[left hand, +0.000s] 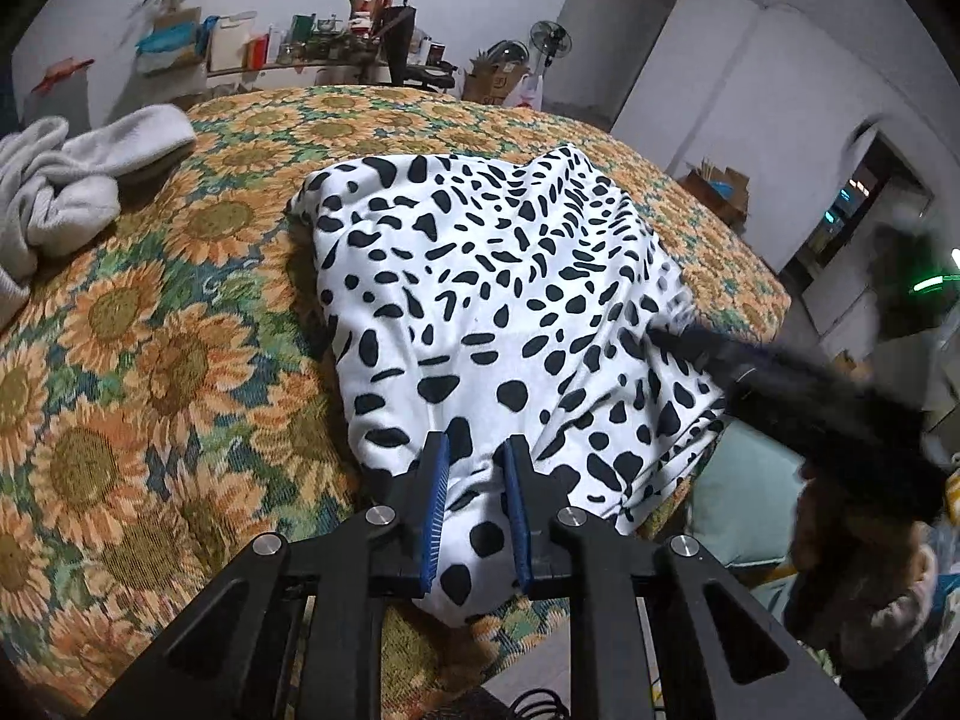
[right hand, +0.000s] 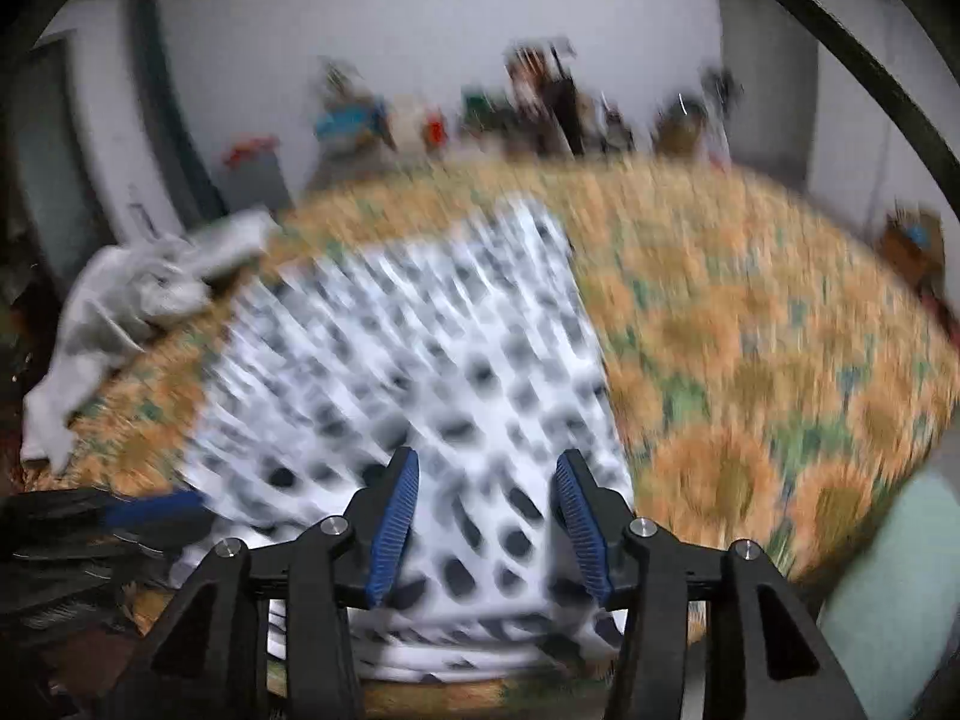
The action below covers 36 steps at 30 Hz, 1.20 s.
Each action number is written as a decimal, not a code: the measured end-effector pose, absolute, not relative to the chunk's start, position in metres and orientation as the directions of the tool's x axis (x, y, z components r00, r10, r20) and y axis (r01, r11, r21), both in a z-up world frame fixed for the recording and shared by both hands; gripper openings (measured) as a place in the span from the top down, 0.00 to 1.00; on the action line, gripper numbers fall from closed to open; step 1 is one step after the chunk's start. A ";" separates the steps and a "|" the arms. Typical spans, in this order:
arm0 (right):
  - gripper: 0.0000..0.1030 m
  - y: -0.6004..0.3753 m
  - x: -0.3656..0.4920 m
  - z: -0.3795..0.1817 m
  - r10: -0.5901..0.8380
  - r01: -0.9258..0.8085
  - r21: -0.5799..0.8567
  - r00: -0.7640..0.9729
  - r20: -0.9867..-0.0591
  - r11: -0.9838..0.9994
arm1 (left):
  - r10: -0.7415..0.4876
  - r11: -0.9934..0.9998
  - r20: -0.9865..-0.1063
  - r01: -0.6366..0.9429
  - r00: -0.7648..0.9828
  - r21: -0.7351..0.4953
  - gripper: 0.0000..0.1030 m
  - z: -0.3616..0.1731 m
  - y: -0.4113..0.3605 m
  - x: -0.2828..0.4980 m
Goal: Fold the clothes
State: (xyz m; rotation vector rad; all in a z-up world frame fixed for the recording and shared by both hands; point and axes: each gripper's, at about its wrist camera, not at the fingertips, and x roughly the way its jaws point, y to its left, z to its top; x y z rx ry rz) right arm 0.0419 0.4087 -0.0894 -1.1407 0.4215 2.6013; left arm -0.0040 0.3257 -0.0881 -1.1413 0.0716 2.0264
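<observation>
we are in the middle of a fold: the spotted garment (left hand: 498, 324) lies on the sunflower bedspread (left hand: 150, 360), near its front edge. our left gripper (left hand: 474, 450) has its jaws narrowly apart with the near hem bunched between them (a firm pinch we cannot confirm). our right gripper (right hand: 486, 468) hangs wide open above the cloth, holding nothing. next it must take the other corner.

Each black two-finger tool, left (left hand: 474, 450) and right (right hand: 486, 468), has angular plastic linkage arms, round silver screws and ribbed blue finger pads (right hand: 393, 531).
</observation>
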 end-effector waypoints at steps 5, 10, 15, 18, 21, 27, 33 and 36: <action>0.54 0.401 0.075 -0.093 0.144 -0.347 0.108 -0.624 -0.768 -0.931 | 0.645 -0.666 -0.727 -0.640 -0.236 -0.383 0.82 -0.083 0.318 -0.010; 0.53 0.411 0.090 -0.066 0.159 -0.374 0.150 -0.678 -0.718 -0.915 | 0.737 -0.610 -0.642 -0.617 -0.211 -0.498 0.82 -0.070 0.316 -0.020; 0.53 0.410 0.061 -0.050 0.107 -0.290 0.180 -0.751 -0.652 -0.940 | 0.729 -0.600 -0.641 -0.677 -0.242 -0.426 0.82 -0.063 0.345 -0.007; 0.57 0.404 0.041 -0.071 0.109 -0.290 0.127 -0.677 -0.728 -0.949 | 0.725 -0.605 -0.640 -0.679 -0.254 -0.416 0.82 -0.066 0.349 -0.005; 0.57 0.412 0.054 -0.087 0.155 -0.373 0.088 -0.574 -0.804 -0.924 | 0.723 -0.627 -0.637 -0.641 -0.267 -0.443 0.82 -0.072 0.329 -0.013; 0.60 0.399 0.039 -0.031 0.117 -0.292 0.115 -0.670 -0.733 -0.950 | 0.747 -0.603 -0.651 -0.555 -0.139 -0.573 0.82 -0.095 0.312 -0.030; 0.50 0.355 -0.080 -0.026 -0.031 -0.115 0.124 -0.595 -0.803 -0.986 | 0.703 -0.651 -0.703 -0.493 -0.105 -0.578 0.82 -0.093 0.315 -0.031; 0.40 0.329 -0.142 -0.037 -0.090 -0.048 0.135 -0.519 -0.850 -0.990 | 0.721 -0.642 -0.688 -0.452 -0.082 -0.619 0.82 -0.102 0.314 -0.036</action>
